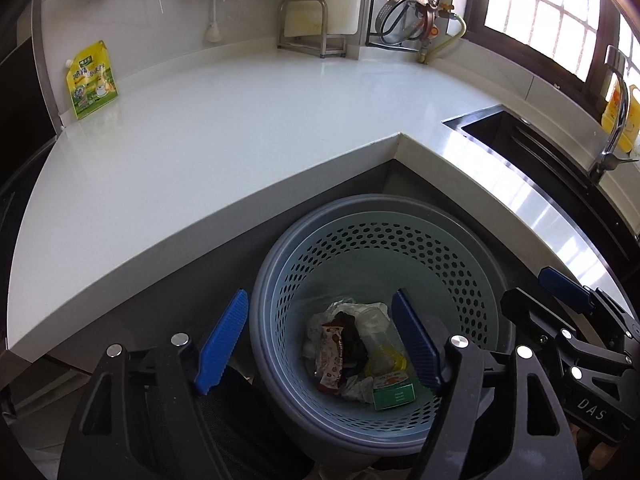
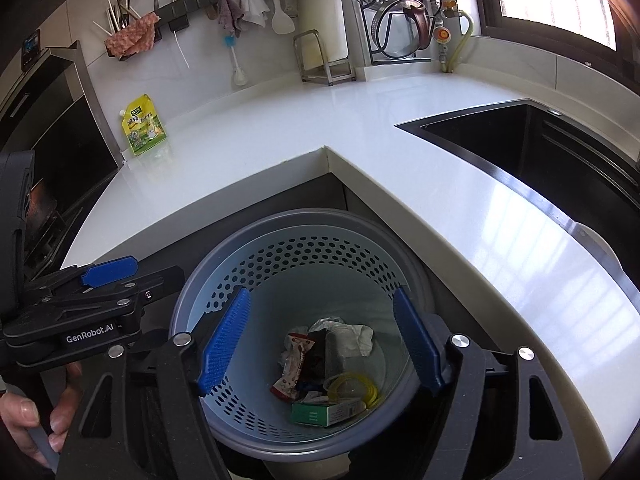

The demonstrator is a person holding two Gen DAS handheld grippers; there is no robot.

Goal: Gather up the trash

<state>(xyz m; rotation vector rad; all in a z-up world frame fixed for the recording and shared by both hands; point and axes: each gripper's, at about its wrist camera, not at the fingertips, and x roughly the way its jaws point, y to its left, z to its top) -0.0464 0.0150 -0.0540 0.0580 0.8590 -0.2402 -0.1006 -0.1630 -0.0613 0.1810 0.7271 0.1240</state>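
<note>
A grey-blue perforated bin (image 1: 460, 248) stands on the floor in the corner under the white counter. Trash lies on its bottom: a red snack wrapper (image 1: 332, 356), a green box (image 1: 394, 394), crumpled white tissue (image 2: 360, 336) and a clear cup with a yellow lid (image 2: 352, 390). My left gripper (image 1: 320, 296) hangs open over the bin's left side, nothing between its blue pads. My right gripper (image 2: 321, 292) is open above the bin's mouth, also empty. A yellow-green pouch (image 1: 91, 80) stands on the counter at the far left, also seen as the pouch (image 2: 145, 126) in the right wrist view.
The L-shaped white counter (image 1: 240, 128) wraps around the bin. A black sink (image 2: 540, 148) with a tap (image 1: 616, 120) lies to the right. A metal rack (image 1: 312, 28), dish rack and hanging utensils line the back wall. A hand (image 2: 24, 412) holds the left gripper.
</note>
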